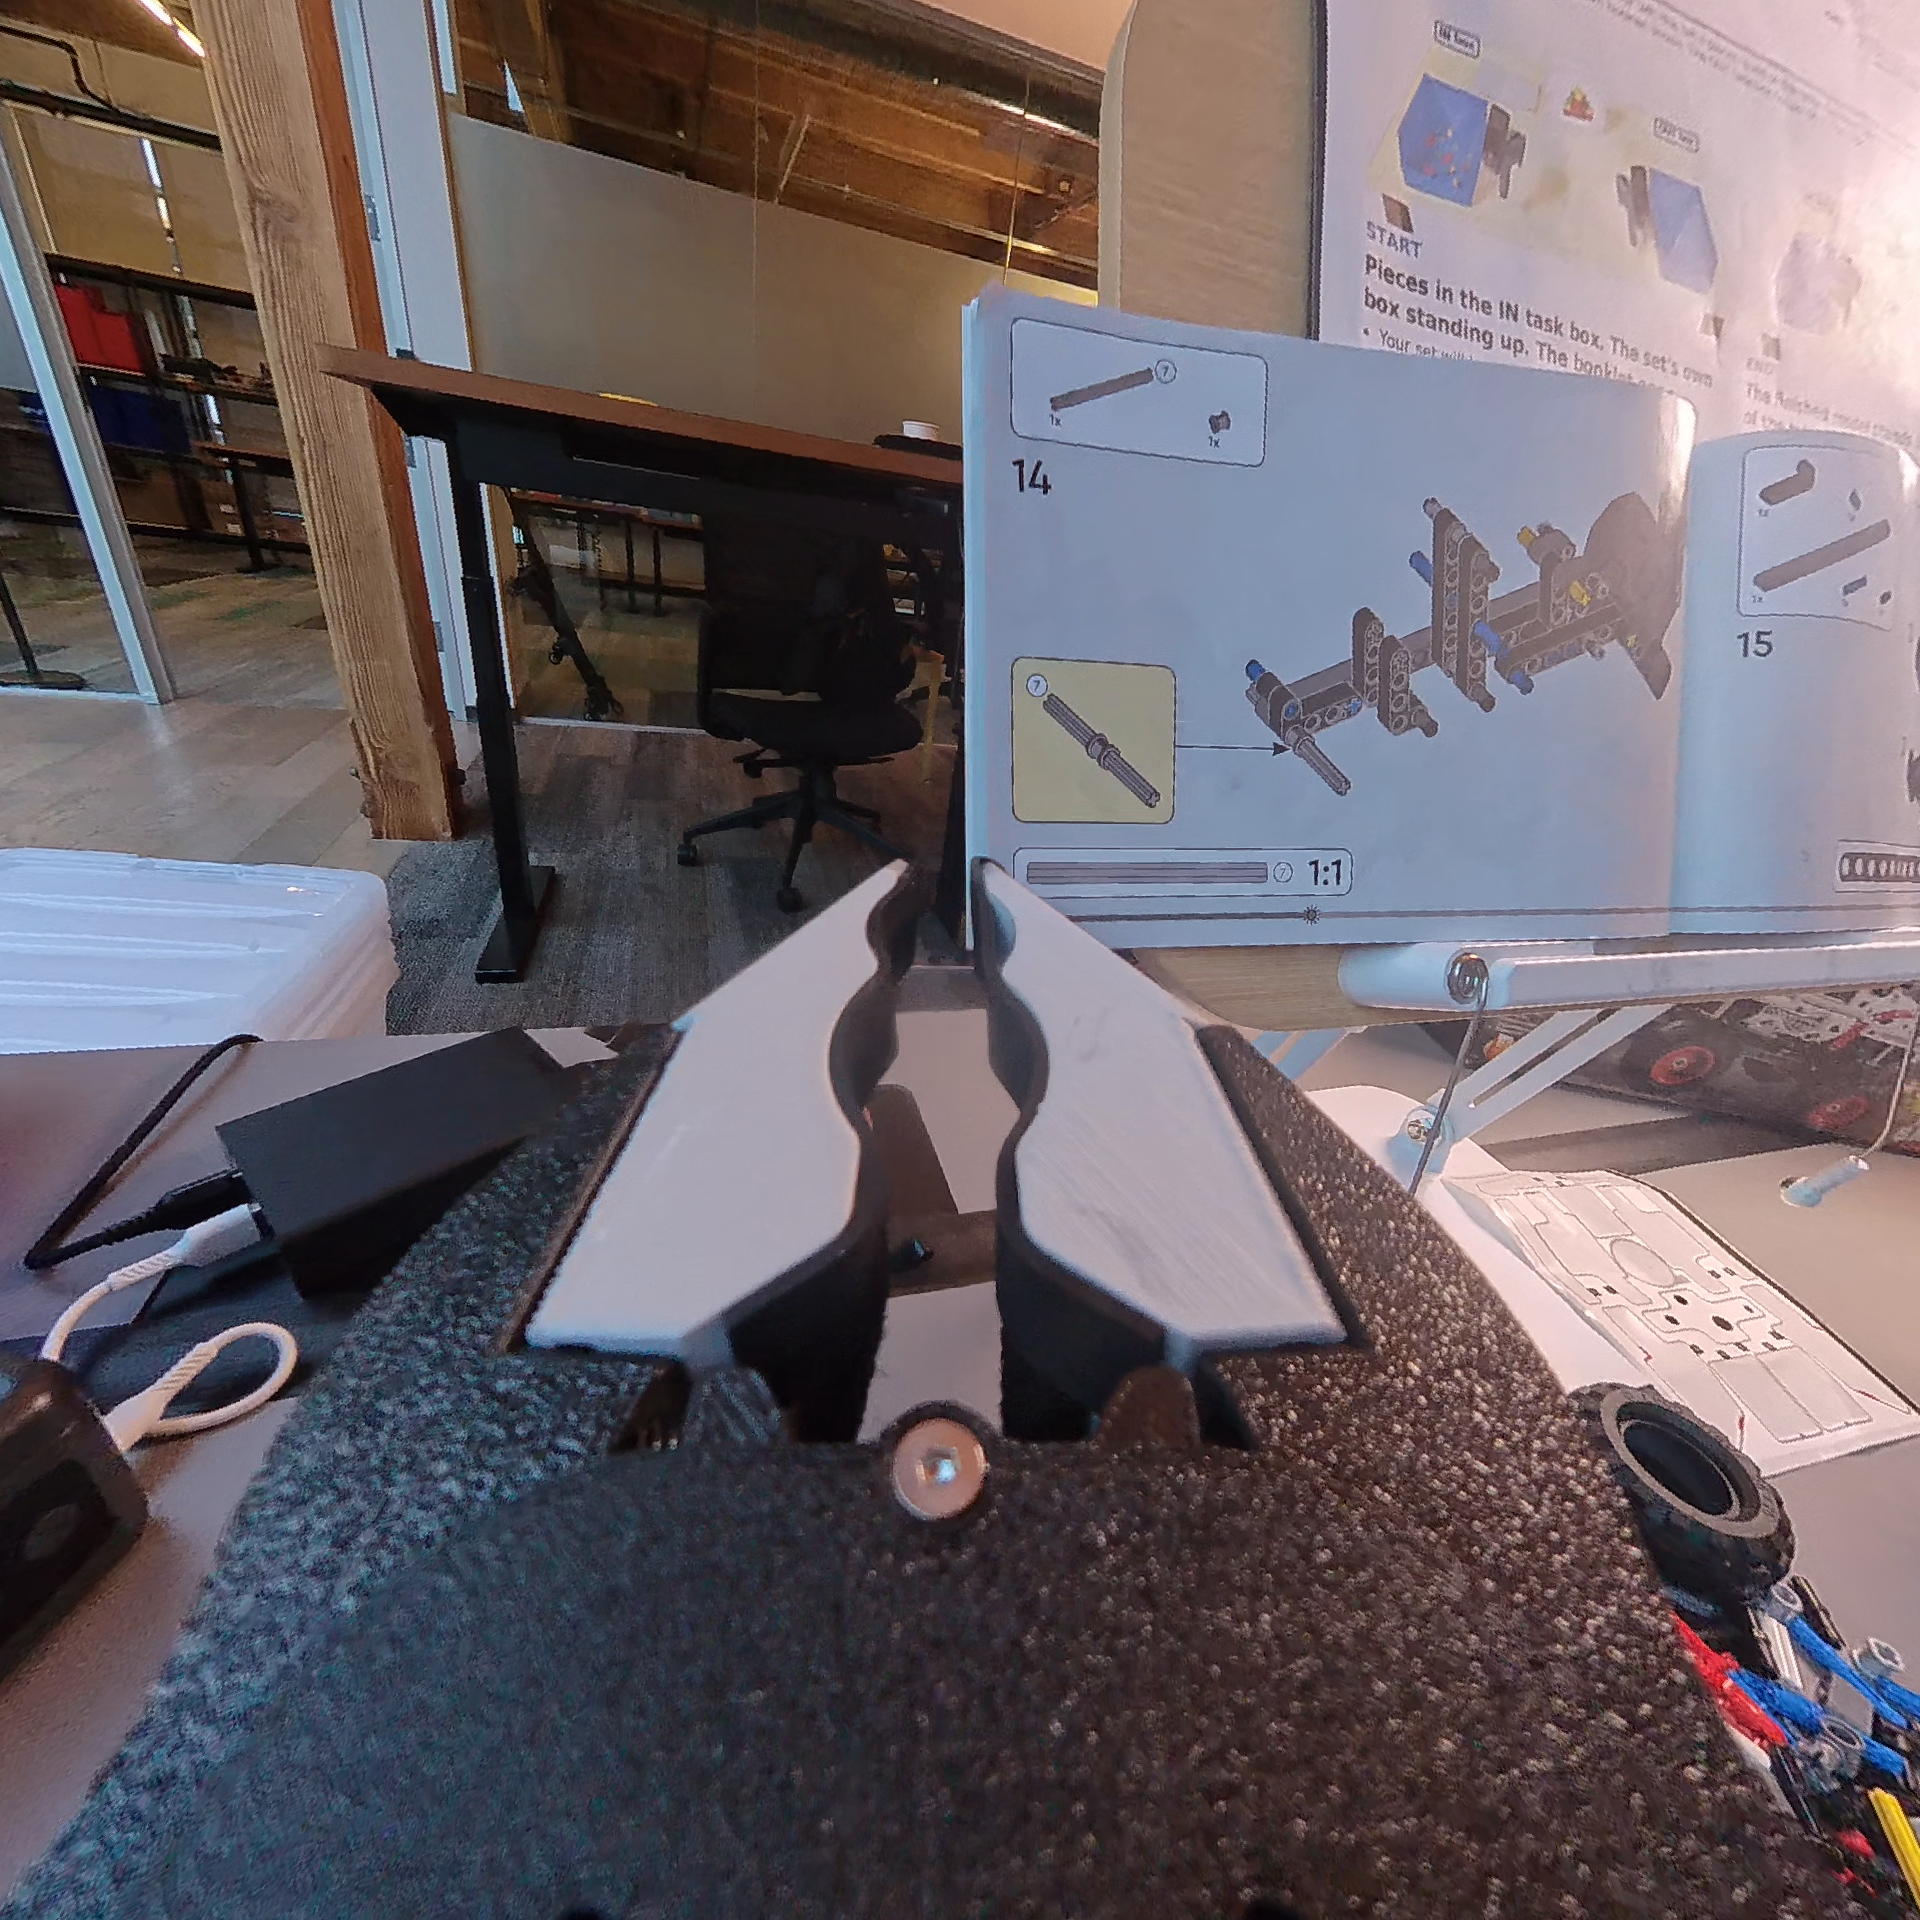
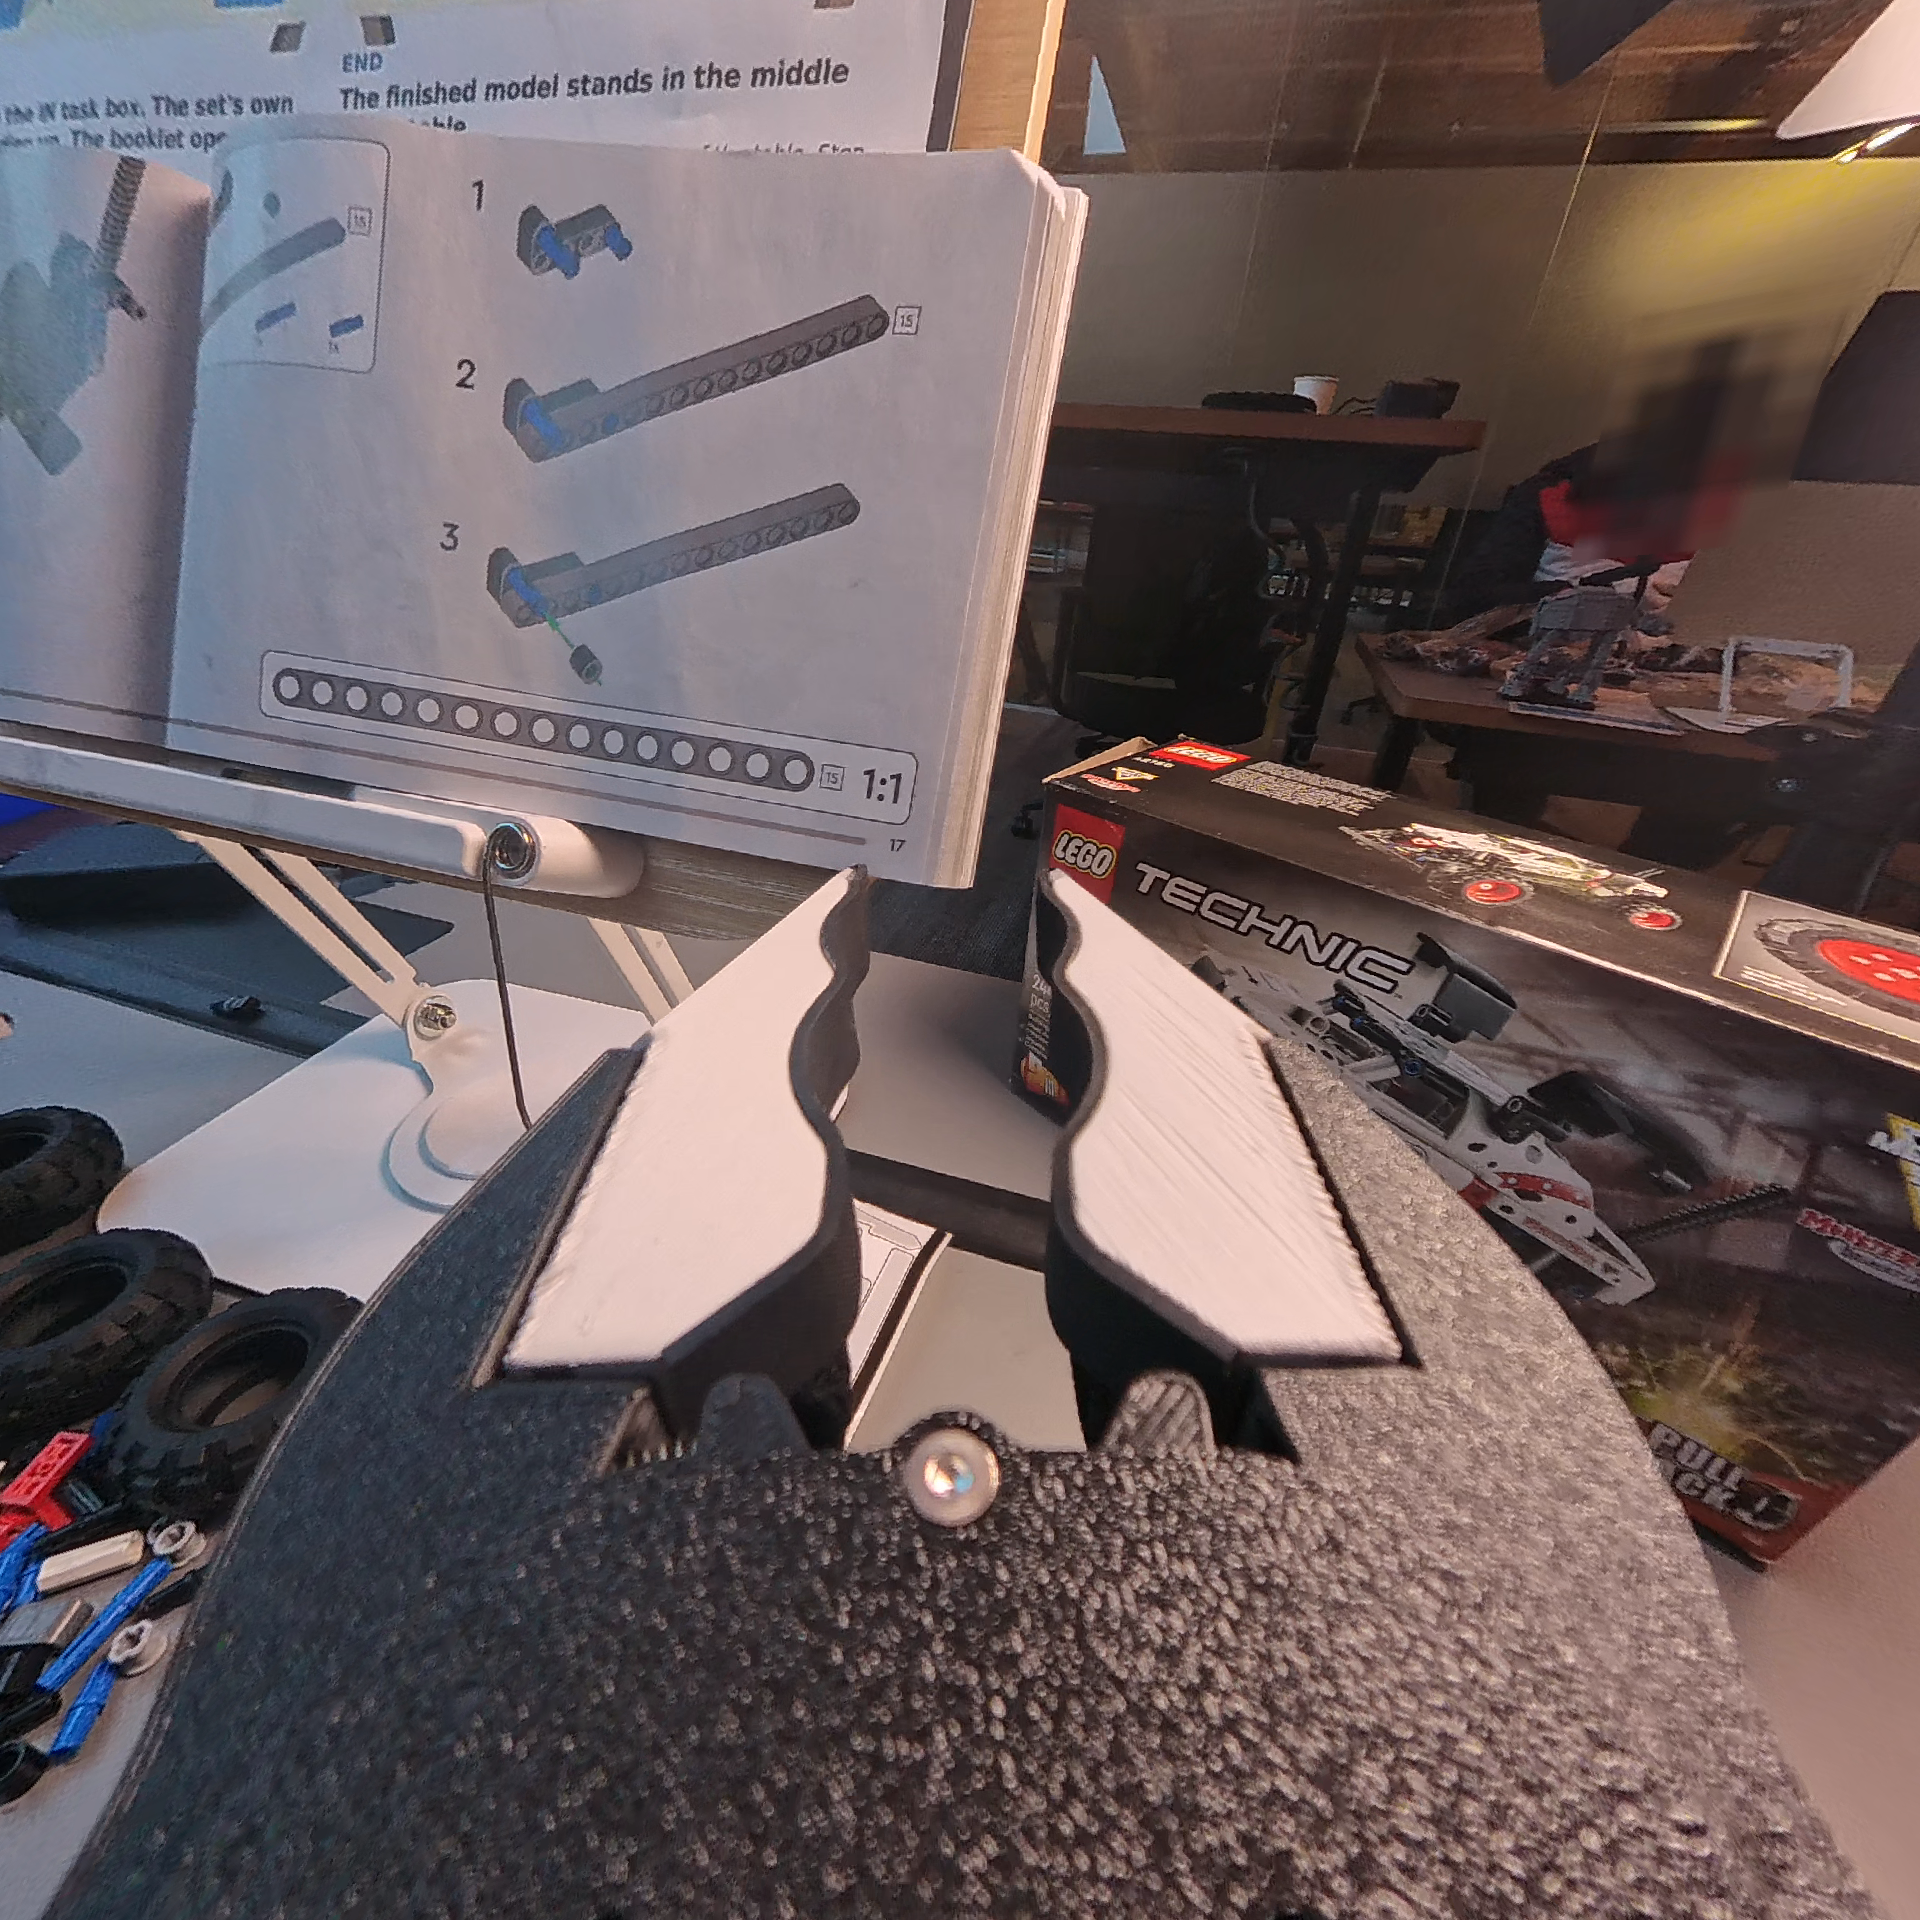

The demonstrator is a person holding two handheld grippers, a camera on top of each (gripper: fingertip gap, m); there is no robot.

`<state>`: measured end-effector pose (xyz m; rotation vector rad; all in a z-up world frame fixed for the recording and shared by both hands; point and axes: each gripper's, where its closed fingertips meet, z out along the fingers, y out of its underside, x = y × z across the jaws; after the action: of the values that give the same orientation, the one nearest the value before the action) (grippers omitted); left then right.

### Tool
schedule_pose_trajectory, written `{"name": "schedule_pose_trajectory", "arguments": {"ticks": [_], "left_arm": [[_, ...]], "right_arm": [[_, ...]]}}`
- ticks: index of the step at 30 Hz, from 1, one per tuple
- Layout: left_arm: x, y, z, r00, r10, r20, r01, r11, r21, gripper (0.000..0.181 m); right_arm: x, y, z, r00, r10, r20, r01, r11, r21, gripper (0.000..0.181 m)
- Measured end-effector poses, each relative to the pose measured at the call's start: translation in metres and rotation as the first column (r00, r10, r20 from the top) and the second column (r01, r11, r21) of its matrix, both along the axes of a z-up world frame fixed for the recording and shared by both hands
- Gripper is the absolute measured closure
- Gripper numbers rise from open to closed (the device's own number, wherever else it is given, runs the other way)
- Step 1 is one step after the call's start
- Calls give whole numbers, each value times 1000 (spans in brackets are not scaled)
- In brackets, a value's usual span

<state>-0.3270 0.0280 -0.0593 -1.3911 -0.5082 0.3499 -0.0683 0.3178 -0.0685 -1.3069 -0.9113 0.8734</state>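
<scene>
**A:** Status on my left gripper [image 1: 940, 883]?

**B:** Jaws parted a narrow gap, nothing held. It points at the open grey-paged instruction booklet [image 1: 1330, 644] propped on the white metal stand [image 1: 1558, 977].

**A:** My right gripper [image 2: 956, 883]?

**B:** Wider gap, also holding nothing (tips near the booklet's lower corner). Dark printed cardboard set box [image 2: 1558, 1091] just beyond. Black rubber tyres [image 2: 83, 1320] and loose blue, red and grey plastic pieces [image 2: 73, 1600] lie on the table, lower left.
</scene>
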Motion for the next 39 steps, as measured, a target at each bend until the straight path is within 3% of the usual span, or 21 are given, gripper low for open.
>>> {"name": "schedule_pose_trajectory", "arguments": {"ticks": [16,19,22,25,28,32,39], "left_arm": [[24,3,26,991,-25,-128,31,998,49,146],[45,11,38,979,-62,-196,73,996,47,141],[72,26,44,962,-121,-246,133,991,33,138],[96,43,40,942,-172,-289,173,985,-23,136],[114,57,32,925,-214,-314,200,977,-76,136],[126,70,18,920,-254,-298,229,966,-119,136],[139,80,8,918,-297,-264,268,953,-142,137]], "right_arm": [[0,-10,15,1000,-6,-25,8,998,58,148],[-7,-25,26,1000,-5,-11,6,995,100,139],[-23,-42,31,999,-2,43,-3,993,121,114],[-40,-54,28,995,-1,104,-13,991,132,96],[-52,-56,17,988,-9,151,-7,995,102,93],[-55,-50,17,984,-72,161,49,989,142,107],[-56,-59,17,985,-62,158,25,973,229,152]]}}
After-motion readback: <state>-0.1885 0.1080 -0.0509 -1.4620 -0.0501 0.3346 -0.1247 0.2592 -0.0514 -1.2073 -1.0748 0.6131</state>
